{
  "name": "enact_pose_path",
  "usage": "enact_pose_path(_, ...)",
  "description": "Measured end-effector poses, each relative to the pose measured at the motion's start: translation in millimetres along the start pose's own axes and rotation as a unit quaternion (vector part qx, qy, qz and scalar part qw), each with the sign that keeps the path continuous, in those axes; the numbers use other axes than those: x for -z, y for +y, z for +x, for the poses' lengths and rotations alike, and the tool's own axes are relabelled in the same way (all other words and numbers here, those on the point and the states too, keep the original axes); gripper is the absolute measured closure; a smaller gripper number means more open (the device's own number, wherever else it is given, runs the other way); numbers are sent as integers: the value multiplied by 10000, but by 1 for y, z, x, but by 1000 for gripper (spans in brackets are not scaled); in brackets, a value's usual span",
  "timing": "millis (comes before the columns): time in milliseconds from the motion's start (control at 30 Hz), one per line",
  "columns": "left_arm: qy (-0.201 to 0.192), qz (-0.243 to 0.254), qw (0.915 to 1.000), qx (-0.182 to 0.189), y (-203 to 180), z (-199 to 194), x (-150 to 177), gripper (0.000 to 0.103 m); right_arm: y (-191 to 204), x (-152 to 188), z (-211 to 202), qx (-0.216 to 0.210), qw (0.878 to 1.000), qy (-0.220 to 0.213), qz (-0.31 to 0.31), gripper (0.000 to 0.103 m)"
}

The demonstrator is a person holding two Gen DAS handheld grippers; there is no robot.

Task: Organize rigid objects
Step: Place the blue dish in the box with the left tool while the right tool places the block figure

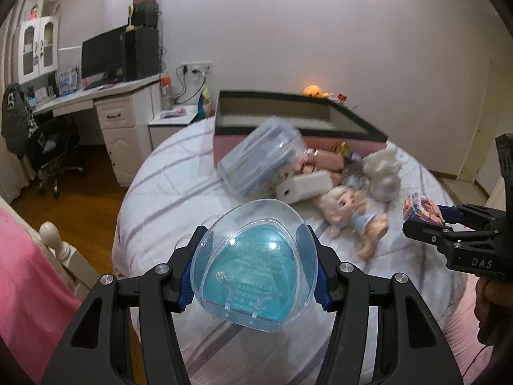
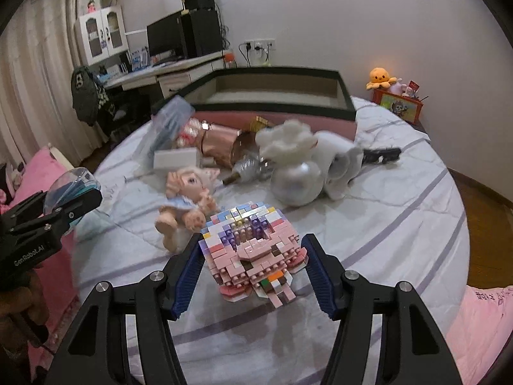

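blurring clear case (image 1: 261, 157), contents unreadable

Clear teal-lined case (image 1: 253, 263) and pink brick model (image 2: 253, 253), both gripper-held aloft

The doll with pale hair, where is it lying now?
The doll lies on the bed, just beyond the brick model held by the right gripper, near the white box.

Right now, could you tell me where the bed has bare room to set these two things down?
Bare sheet lies near the grippers, in front of the doll, and right of the pearl vase. Left of the clear case is bare too. It is crowded before the box.
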State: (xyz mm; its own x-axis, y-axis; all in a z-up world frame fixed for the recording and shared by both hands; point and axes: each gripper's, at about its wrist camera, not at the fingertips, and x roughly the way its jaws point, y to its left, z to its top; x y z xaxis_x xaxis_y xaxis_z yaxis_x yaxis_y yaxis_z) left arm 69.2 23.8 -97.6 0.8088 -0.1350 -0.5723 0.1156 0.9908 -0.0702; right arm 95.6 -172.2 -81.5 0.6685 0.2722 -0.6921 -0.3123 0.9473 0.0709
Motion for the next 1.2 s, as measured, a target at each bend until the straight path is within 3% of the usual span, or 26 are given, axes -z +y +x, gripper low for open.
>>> enact_pose_path(133, -250, 42, 9997, 74, -3, -11, -28, 45, -1, -18, -13, -124, 9997, -218, -30, 40)
enact_pose_path(300, -618, 153, 9979, 122, -5, -7, -84, 45, -6, -71, -19, -147, 9982, -570, -139, 40)
enact_pose_path(433, -603, 183, 9979, 152, -5, 26, -134, 45, -20, -125, 1, -188, 9981, -584, -42, 40)
enact_pose_path(567, -312, 203, 9993, 67, -6, 77, -169, 45, -34, -163, 38, -256, 9988, -357, 223, 40)
enact_pose_path(833, 340, -1, 9994, 58, -2, 154, -185, 45, -54, -187, 106, -132, 9983, 273, 489, 40)
enact_pose_path(1133, 821, -4, 9966, -98, -1, 196, -185, 44, -55, -186, 145, -55, 9956, 795, 498, 39)
enact_pose_path(1167, 844, 6, 9964, -125, -1, 197, -186, 44, -57, -187, 145, -52, 9953, 820, 514, 38)
enact_pose_path(1200, 864, 26, 9961, -163, -1, 197, -185, 42, -58, -187, 143, -29, 9955, 783, 540, 28)
